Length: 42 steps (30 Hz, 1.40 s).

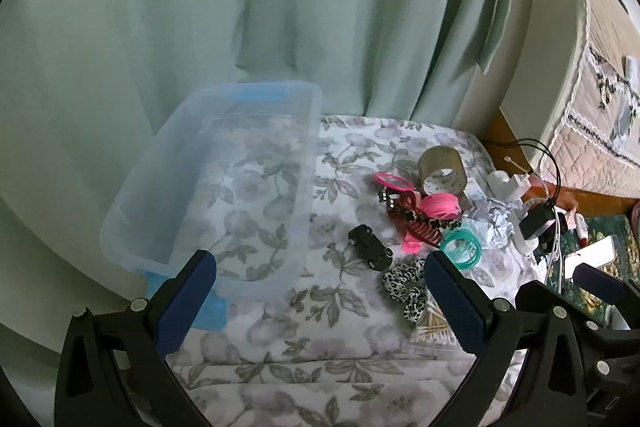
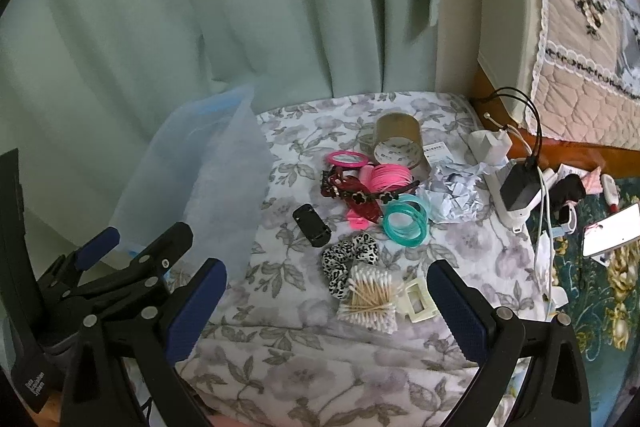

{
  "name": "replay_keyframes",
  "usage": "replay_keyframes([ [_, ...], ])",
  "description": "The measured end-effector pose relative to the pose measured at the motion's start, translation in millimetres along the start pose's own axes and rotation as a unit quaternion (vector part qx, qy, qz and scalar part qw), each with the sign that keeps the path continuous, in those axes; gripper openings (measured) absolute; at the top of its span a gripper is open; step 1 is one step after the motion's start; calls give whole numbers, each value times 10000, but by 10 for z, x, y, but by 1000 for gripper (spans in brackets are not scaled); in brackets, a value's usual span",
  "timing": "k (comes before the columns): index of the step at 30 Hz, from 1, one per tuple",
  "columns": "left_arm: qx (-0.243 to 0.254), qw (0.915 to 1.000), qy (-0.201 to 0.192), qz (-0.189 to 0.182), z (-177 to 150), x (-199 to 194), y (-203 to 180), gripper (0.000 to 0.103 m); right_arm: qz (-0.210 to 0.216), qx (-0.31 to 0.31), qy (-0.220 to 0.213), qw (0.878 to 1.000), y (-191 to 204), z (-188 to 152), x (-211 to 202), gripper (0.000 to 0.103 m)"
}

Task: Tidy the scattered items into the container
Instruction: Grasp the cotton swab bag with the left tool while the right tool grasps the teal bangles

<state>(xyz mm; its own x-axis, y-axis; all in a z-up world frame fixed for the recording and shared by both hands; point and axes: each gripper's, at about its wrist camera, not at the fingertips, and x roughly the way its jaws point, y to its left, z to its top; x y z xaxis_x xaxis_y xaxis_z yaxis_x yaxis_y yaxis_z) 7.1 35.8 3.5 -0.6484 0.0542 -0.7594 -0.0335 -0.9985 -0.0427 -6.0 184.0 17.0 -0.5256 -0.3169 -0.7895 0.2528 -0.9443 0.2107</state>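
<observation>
Both tongs, left [image 1: 320, 299] and right [image 2: 326, 307], gape empty; the clear container [image 1: 280, 131] holds nothing, and the scattered items [image 2: 368, 195] await on the bed [image 2: 304, 359].

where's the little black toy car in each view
Left wrist view: the black toy car lies on the floral bedspread just right of centre, between the clear container and the teal bangles.
Right wrist view: the black toy car lies left of centre, right of the container's wall, above the leopard scrunchie.
Shared landmark: the roll of brown tape stands behind the pile in both.
</observation>
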Motion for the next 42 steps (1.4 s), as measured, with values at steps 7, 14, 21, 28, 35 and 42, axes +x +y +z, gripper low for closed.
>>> replay_keyframes([
  [7,285,9994,162,-109,-79,201,-283,103,-23,193,-23,9998,-312,-90,117,103],
  [14,513,9958,504,-559,-208,432,-577,103,21,452,151,9989,-697,-177,255,103],
  [21,669,9900,902,-857,-358,747,-839,103,-410,762,157,9961,-1086,-182,353,103],
  [28,1071,9791,1390,-1026,-516,1043,-1148,102,-385,893,338,9947,-1283,-220,597,103],
  [35,1612,9656,1733,-1078,-708,1326,-1530,102,-493,1045,454,9923,-1509,-230,741,103],
  [42,1210,9676,1989,-977,-744,1635,-1442,84,-395,890,668,9930,-1540,-187,964,103],
])
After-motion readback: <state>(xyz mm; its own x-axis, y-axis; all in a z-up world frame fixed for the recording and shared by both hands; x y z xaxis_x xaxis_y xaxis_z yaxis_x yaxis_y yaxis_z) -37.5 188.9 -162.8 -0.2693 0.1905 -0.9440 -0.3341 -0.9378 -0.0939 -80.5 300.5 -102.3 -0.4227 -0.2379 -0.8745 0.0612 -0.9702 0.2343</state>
